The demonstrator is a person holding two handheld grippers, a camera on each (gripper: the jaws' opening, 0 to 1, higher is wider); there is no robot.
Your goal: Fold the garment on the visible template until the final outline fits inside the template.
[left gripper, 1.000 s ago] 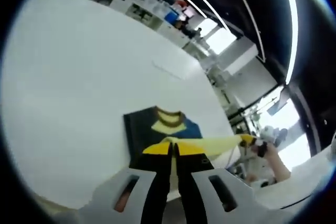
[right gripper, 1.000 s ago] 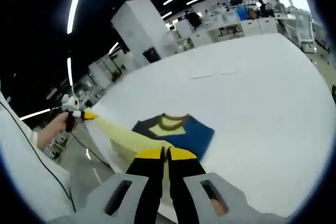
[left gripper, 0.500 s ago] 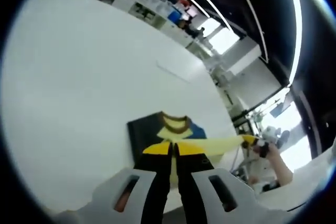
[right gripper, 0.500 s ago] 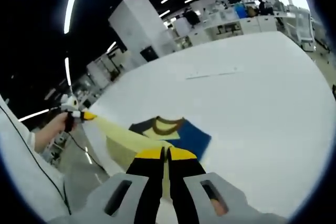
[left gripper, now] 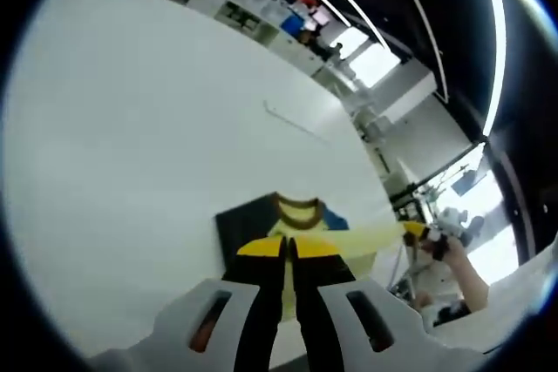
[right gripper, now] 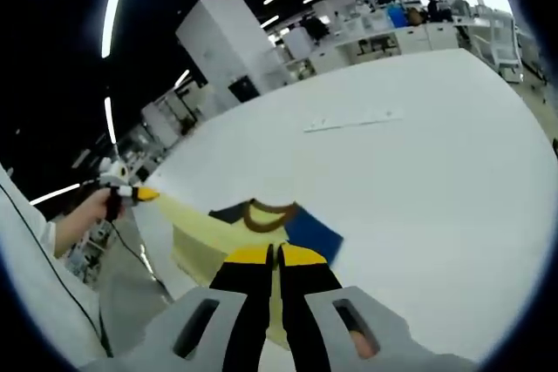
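The garment lies on the white table: dark navy and blue panels, a brown collar and a pale yellow layer. My left gripper is shut on the yellow edge. That edge stretches taut to my right gripper, held by a hand. In the right gripper view the garment sits just beyond my right gripper, which is shut on the yellow fabric. At the left of that view, my left gripper pinches the other end. A faint template line crosses the table farther off.
The same faint line marks the table beyond the garment. Benches and shelves stand past the far edge, and a tall white cabinet rises behind the table. A white sleeve fills the left side.
Both grippers have carried the taut yellow edge further over the garment toward the collar. Less of the navy and blue front shows now.
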